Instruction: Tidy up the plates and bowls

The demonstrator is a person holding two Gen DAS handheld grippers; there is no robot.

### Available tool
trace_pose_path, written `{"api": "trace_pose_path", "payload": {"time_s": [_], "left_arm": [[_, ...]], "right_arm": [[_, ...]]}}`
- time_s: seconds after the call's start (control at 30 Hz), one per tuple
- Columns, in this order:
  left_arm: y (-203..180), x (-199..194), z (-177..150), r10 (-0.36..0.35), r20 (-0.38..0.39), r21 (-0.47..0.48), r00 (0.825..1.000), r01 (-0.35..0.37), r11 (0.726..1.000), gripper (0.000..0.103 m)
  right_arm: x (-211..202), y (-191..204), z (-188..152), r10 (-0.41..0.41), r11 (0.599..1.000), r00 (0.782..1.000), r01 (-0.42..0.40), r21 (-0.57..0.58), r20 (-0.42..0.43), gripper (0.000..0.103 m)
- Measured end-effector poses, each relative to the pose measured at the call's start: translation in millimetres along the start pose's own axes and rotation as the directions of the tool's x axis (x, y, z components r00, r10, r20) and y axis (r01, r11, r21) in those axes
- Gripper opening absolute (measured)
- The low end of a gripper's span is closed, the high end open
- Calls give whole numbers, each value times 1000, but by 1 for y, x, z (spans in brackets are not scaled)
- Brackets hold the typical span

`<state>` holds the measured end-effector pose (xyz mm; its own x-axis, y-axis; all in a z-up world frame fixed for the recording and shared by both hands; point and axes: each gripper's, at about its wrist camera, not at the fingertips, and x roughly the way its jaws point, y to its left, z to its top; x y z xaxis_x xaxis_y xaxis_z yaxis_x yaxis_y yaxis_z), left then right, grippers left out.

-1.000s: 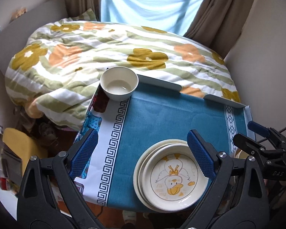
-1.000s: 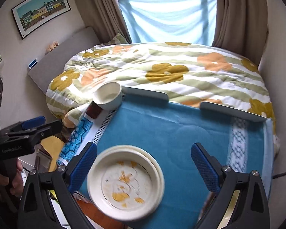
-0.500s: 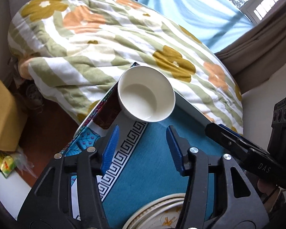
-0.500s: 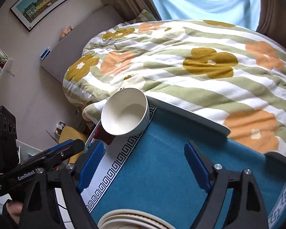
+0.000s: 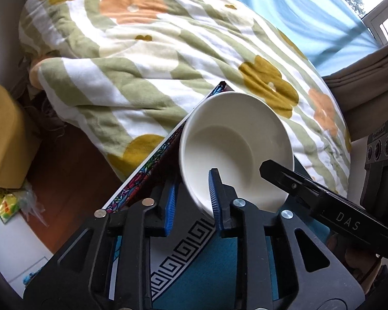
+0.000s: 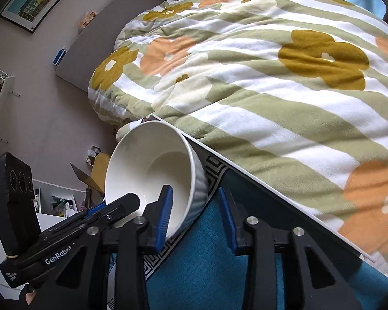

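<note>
White bowl [image 5: 235, 147] ctr frame, left gripper [image 5: 192, 201] closing on near rim, right gripper [image 6: 196, 217] closing astride its wall, blue cloth [image 6: 207, 271] below.

Soft daylight enters from the window [image 5: 382, 23] at two o'clock, brightening the bedspread [image 5: 155, 51]. Fisheye bending curves the edges, corners fall black, and focus stays sharp throughout.

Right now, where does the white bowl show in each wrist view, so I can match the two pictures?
Left wrist view: white bowl sits just right of centre, its near rim between the left hand-held gripper pads.
Right wrist view: white bowl sits left of centre, tilted, its ribbed wall between the right hand-held gripper pads.
Shared landmark: the flowered striped duvet behind the bowl.
</note>
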<state>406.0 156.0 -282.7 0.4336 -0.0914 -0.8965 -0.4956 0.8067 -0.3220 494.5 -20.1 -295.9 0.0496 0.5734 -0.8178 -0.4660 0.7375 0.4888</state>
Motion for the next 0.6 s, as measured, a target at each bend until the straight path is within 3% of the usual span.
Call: {"api": "trace_pose_path", "payload": {"time_s": [0.07, 0.27, 0.6], "left_arm": [[2, 0, 0, -13, 4, -3, 1000, 13, 1000, 17], [-6, -1, 0, 28, 12, 55, 1000, -28, 998, 17], [-27, -42, -11, 18, 63, 167, 998, -28, 986, 17]], "right_arm": [[2, -1, 1, 20, 1000, 1000, -20, 2, -2, 20], [1, 1, 0, 4, 1000, 1000, -4, 4, 14, 19], [-31, 14, -22, -27, 1000, 995, 25, 19, 93, 19]]}}
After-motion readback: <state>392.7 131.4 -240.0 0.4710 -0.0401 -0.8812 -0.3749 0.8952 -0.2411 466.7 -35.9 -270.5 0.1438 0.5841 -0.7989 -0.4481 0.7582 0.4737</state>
